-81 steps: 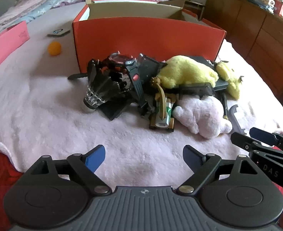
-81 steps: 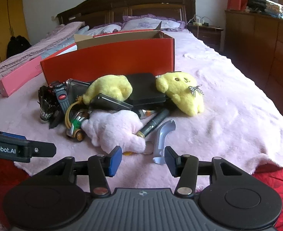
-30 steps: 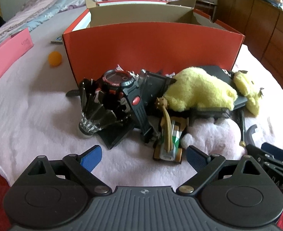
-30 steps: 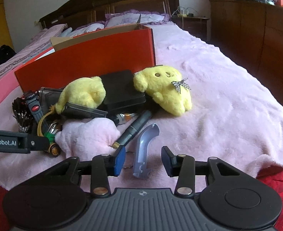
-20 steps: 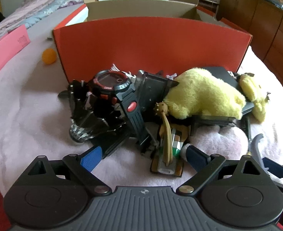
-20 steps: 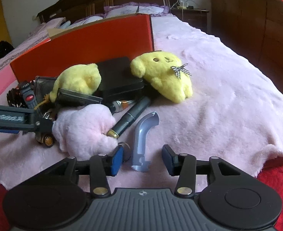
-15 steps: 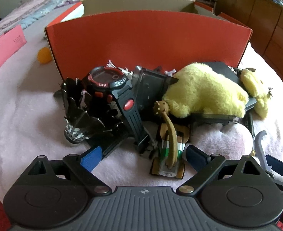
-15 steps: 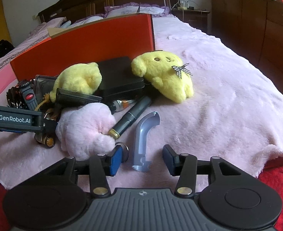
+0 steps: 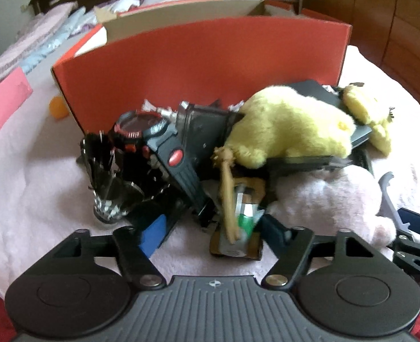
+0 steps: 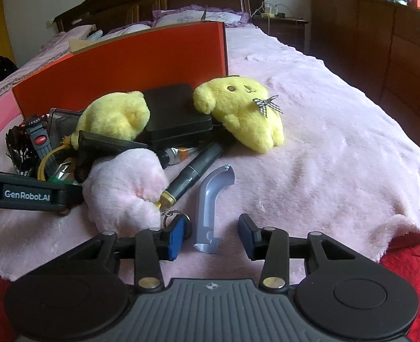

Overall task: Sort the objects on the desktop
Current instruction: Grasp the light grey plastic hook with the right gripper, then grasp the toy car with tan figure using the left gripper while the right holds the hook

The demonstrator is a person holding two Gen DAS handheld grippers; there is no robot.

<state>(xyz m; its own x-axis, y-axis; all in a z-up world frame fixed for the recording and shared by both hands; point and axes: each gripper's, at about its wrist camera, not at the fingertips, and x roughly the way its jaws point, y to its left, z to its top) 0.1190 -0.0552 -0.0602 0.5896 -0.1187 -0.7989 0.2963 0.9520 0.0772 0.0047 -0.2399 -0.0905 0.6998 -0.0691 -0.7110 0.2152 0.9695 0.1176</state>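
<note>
Pink blanket [image 10: 338, 148] bare rightward, left gripper [image 9: 214, 229] closing around toy car [image 9: 235, 239], right gripper [image 10: 211, 235] part-open.

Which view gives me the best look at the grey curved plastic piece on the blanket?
Right wrist view: the grey curved piece lies whole and sharp on the pink blanket, between the right gripper pads, untouched. Left wrist view shows only a blurred part at the right edge, beside the pink plush.
</note>
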